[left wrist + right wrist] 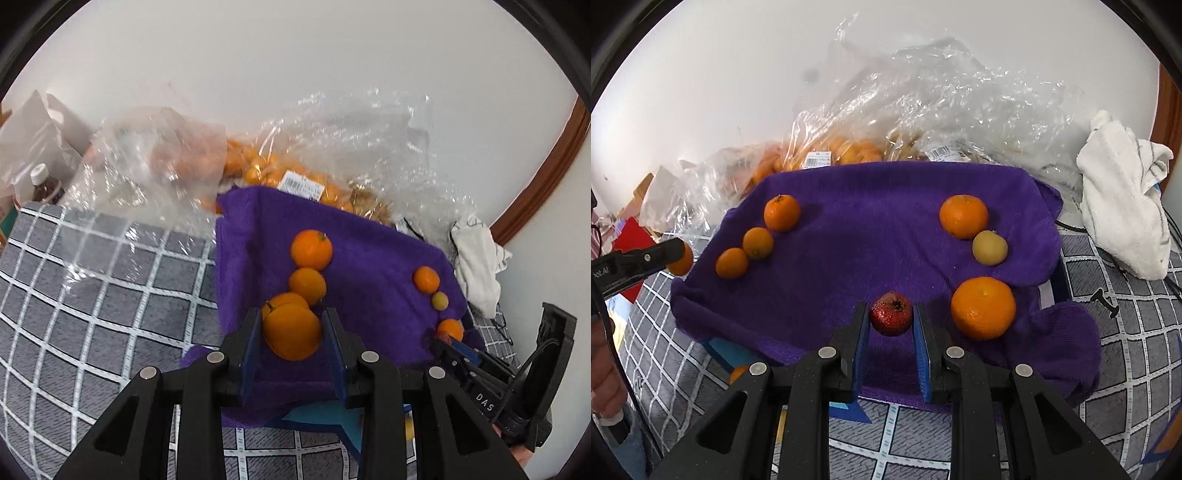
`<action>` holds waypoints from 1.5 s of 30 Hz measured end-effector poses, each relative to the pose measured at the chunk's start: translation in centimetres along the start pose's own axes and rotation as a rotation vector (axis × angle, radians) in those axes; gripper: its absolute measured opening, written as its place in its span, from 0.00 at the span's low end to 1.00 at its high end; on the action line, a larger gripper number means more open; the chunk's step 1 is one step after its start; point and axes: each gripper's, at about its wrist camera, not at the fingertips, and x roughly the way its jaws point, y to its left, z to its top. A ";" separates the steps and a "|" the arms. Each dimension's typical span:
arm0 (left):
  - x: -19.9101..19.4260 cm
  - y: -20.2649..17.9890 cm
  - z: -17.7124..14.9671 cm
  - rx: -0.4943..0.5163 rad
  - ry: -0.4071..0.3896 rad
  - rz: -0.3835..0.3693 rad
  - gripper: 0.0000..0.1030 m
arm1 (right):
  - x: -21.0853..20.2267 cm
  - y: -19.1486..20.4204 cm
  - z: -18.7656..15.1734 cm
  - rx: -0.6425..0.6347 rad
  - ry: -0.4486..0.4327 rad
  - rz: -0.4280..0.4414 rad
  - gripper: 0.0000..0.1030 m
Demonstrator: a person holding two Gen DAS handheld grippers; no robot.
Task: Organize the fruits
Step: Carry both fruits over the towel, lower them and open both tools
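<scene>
Over towel (886,229), both grippers loaded

On the towel (886,229), three oranges (758,242) lay along my left edge; bags (923,110) sat behind it.

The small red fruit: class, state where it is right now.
In the right wrist view, the small red fruit sits between the right gripper fingers, over the purple towel's near edge, left of the largest orange.

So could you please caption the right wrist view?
Right gripper holds a small red fruit over the purple towel.
</scene>
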 end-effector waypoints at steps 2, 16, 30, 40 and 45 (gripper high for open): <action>0.6 -0.1 -0.3 0.009 0.012 -0.001 0.31 | 0.3 -0.2 -0.1 0.004 0.004 0.004 0.23; 2.4 -0.3 -1.0 0.017 0.068 -0.001 0.31 | -1.4 -0.6 -0.4 0.011 -0.060 -0.004 0.45; 3.2 -0.7 -1.5 0.024 0.078 0.004 0.31 | -3.8 -0.4 -1.4 0.012 -0.082 -0.007 0.45; 3.0 -0.7 -1.4 0.020 0.076 0.008 0.31 | -5.3 0.5 -3.8 -0.007 -0.056 -0.033 0.45; 2.1 -0.4 -1.1 0.002 0.062 -0.013 0.39 | -5.9 0.9 -4.6 0.003 -0.048 -0.030 0.45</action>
